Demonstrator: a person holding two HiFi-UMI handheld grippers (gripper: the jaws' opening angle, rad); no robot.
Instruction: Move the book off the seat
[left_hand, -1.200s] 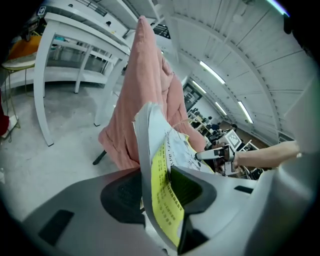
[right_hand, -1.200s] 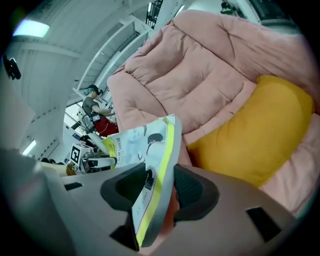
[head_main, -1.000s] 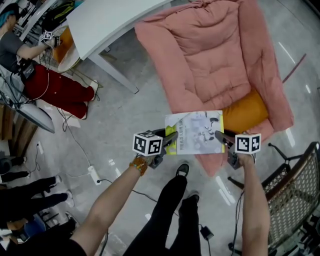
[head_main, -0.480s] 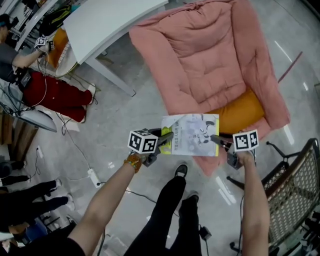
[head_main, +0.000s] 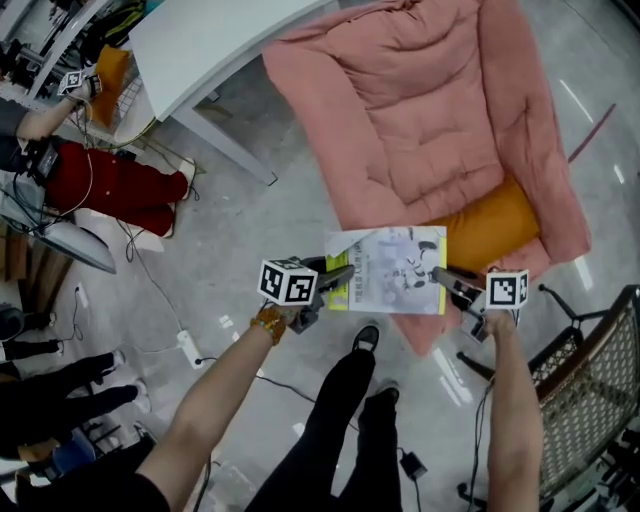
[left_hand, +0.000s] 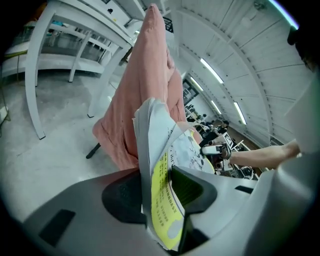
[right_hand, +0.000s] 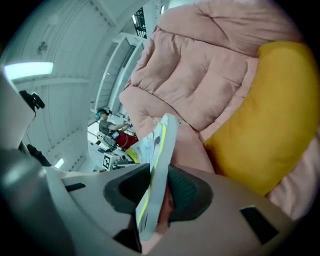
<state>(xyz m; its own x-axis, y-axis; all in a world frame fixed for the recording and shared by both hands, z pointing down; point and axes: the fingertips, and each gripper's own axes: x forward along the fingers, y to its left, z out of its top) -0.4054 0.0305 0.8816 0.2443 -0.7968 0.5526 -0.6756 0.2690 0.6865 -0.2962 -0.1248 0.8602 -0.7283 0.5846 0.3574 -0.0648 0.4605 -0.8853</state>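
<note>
The book (head_main: 388, 268), a thin one with a white and yellow cover, hangs flat in the air at the front edge of the pink-quilted seat (head_main: 430, 110). My left gripper (head_main: 340, 280) grips its left edge and my right gripper (head_main: 445, 280) its right edge. In the left gripper view the book (left_hand: 160, 145) stands on edge between the pads of the left gripper (left_hand: 160, 185), whose jaws are opening. In the right gripper view the book (right_hand: 162, 140) sits between the pads of the right gripper (right_hand: 160, 190), whose jaws are closing.
An orange cushion (head_main: 488, 222) lies on the seat just behind the book. A white table (head_main: 210, 40) stands at the back left, a wicker chair (head_main: 590, 400) at the right. A seated person in red trousers (head_main: 110, 180) and floor cables with a power strip (head_main: 188, 348) are on the left.
The book stays between both grippers at the seat's front edge. The right gripper has slid slightly right, and a page corner at the book's far left has lifted.
</note>
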